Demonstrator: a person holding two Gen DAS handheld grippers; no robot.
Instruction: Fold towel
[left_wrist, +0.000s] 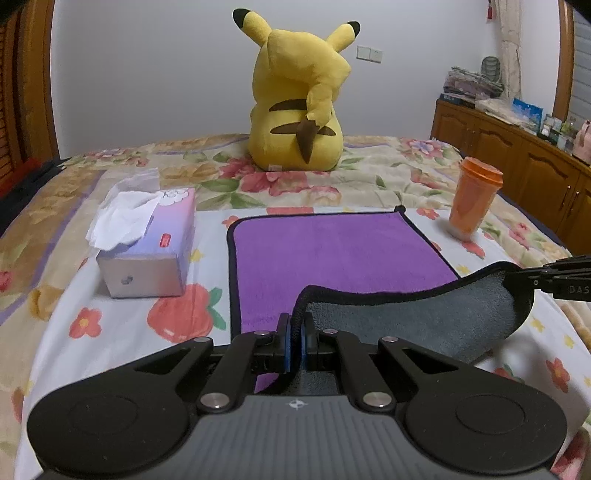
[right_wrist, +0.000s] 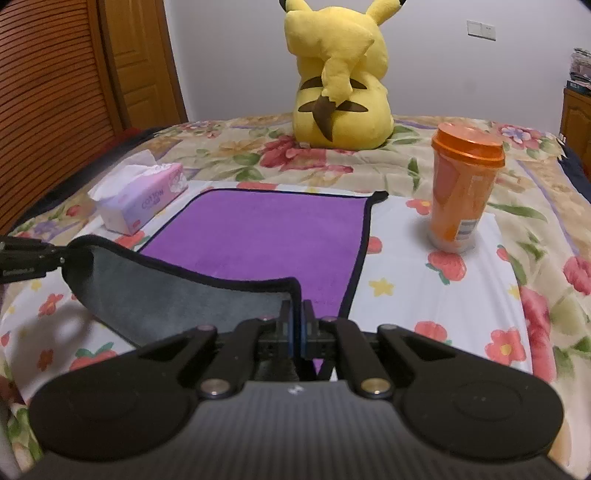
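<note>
Towel near corners lifted off the bed, each gripper's jaws pinching one corner.

We are seeing a floral bed carrying the purple towel ahead of us, a tissue box left, an orange cup right, and a yellow plush beyond.

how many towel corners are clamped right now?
2. The left gripper is shut on the near-left corner of the towel; the right gripper is shut on the near-right corner. Both far corners lie flat on the bed.
</note>
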